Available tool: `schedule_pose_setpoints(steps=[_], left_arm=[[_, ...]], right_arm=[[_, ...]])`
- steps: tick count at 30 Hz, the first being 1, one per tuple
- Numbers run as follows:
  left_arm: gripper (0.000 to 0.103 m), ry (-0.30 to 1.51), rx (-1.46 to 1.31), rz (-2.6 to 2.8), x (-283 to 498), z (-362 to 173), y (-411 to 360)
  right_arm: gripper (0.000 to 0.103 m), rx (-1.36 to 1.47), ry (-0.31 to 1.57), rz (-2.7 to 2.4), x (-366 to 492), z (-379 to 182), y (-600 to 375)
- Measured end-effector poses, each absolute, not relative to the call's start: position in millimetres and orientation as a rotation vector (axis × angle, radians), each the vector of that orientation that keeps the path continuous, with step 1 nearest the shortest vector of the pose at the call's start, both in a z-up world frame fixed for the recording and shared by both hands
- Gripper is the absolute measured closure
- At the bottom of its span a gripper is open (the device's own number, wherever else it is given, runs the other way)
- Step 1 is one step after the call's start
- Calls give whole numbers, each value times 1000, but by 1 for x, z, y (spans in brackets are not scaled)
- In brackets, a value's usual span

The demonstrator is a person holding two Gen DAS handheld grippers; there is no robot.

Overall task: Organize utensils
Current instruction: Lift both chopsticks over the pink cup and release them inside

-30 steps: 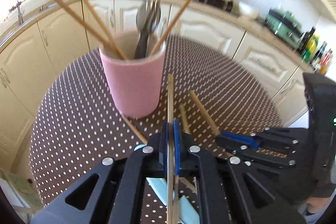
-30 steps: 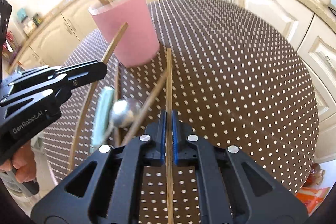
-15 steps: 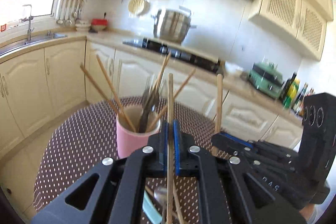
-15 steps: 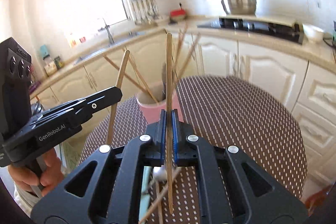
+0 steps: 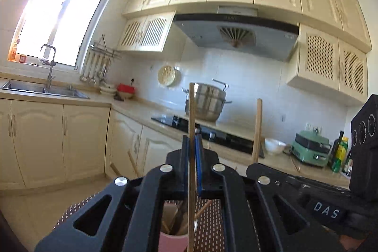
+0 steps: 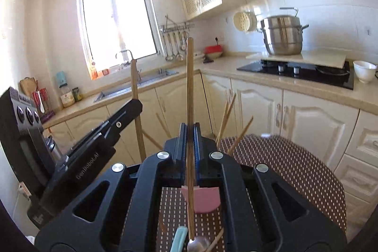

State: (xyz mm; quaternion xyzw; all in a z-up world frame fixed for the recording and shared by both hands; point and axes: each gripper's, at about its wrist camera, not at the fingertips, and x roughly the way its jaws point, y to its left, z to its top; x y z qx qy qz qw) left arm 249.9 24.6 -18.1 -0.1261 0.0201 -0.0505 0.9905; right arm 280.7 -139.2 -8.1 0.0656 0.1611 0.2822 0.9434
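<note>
Gripping one chopstick (image 5: 191,115) (image 6: 189,86) each, both claws; only the right view shows a spoon (image 6: 197,245).

bright daylight | window (image 5: 59,23) blown out | fisheye edges bent, dark | sharp

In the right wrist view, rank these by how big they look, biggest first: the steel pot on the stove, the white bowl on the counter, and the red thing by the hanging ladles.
1. steel pot
2. white bowl
3. red thing

The bowl and the red thing look nearly alike; the red one stands farther off, so that order is unsure.
</note>
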Motion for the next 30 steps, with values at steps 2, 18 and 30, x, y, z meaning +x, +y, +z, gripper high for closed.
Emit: schedule_pose_setpoints(steps=[2, 18, 30], left_arm=[[98, -10, -264, -93, 252, -14, 26], [98, -240, -236, 23, 270, -5, 24], [98, -162, -234, 44, 287, -32, 27]], right_arm=[[97, 146, 289, 574, 286, -1, -138], [97, 204, 109, 534, 320, -3, -132], [97, 206, 165, 534, 325, -33, -128]])
